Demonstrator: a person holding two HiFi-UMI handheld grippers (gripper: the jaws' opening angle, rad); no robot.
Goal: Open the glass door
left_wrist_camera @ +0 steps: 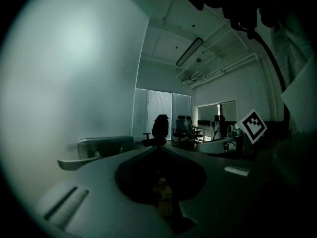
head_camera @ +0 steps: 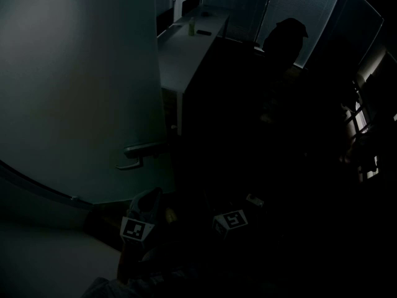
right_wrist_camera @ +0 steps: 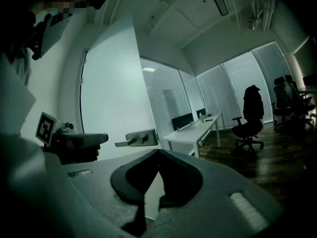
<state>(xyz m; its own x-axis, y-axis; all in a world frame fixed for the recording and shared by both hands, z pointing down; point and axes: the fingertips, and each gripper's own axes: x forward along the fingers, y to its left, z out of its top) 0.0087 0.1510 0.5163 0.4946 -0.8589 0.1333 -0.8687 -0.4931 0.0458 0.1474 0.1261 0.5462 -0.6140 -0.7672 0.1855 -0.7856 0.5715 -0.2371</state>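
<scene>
The frosted glass door [head_camera: 74, 92] fills the left of the head view, and its edge stands beside a dark gap into the room. Its metal lever handle [head_camera: 133, 157] sticks out near that edge. My left gripper [head_camera: 147, 198] is just below the handle, apart from it, jaws shut and empty. In the left gripper view the handle [left_wrist_camera: 96, 150] lies left of the closed tips [left_wrist_camera: 157, 147]. My right gripper [head_camera: 251, 200] hangs to the right in the dark opening. Its own view shows the tips [right_wrist_camera: 158, 150] meeting, with the handle [right_wrist_camera: 136, 139] and the left gripper [right_wrist_camera: 74, 144] off to the left.
A long white desk [head_camera: 186, 42] stands just beyond the door edge. An office chair with a dark jacket [head_camera: 285, 42] sits further in, before blinds-covered windows [right_wrist_camera: 237, 88]. More chairs [left_wrist_camera: 185, 130] are at the back. The room is very dark.
</scene>
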